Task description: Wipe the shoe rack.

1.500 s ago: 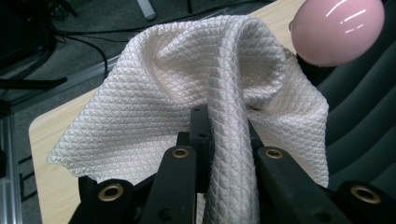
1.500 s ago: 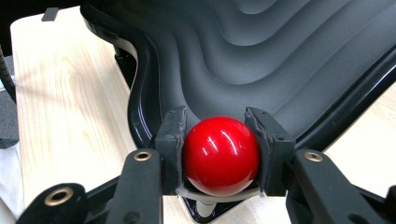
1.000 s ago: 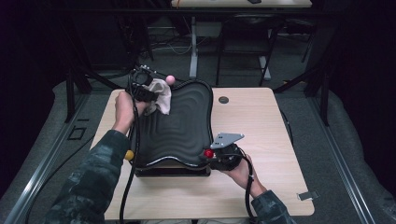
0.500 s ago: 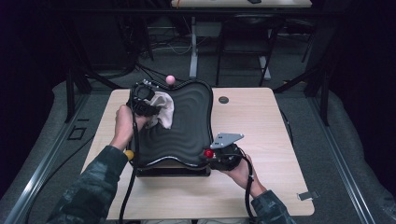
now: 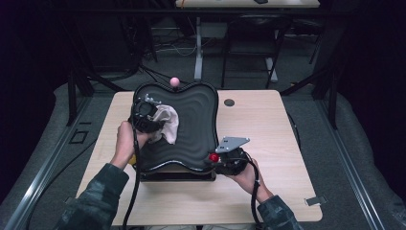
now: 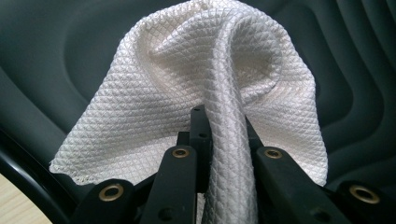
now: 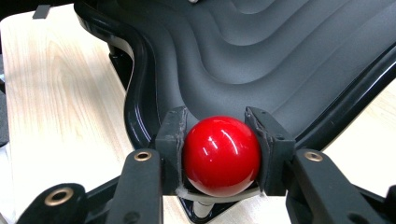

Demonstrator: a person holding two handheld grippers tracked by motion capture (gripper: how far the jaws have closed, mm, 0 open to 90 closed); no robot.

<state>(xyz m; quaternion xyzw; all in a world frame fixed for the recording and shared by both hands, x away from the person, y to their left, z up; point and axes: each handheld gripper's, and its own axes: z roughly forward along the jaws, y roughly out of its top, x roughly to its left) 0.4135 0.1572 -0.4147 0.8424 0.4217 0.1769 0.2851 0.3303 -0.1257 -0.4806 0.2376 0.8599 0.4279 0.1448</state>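
My left gripper (image 6: 219,135) is pinching the cloth (image 6: 201,88) tight, a fold bunched up between the jaws, the rest draped on the tray (image 5: 196,120) near its far left corner. My right gripper (image 7: 219,149) is clamped on the red ball (image 7: 221,155), pads pressed on both sides, at the tray's near right corner. A pink ball (image 5: 174,81) sits at the far rim

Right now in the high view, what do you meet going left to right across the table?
Left claw shut on the white cloth → pink ball → red ball in the right claw → small dark disc on the bare table.
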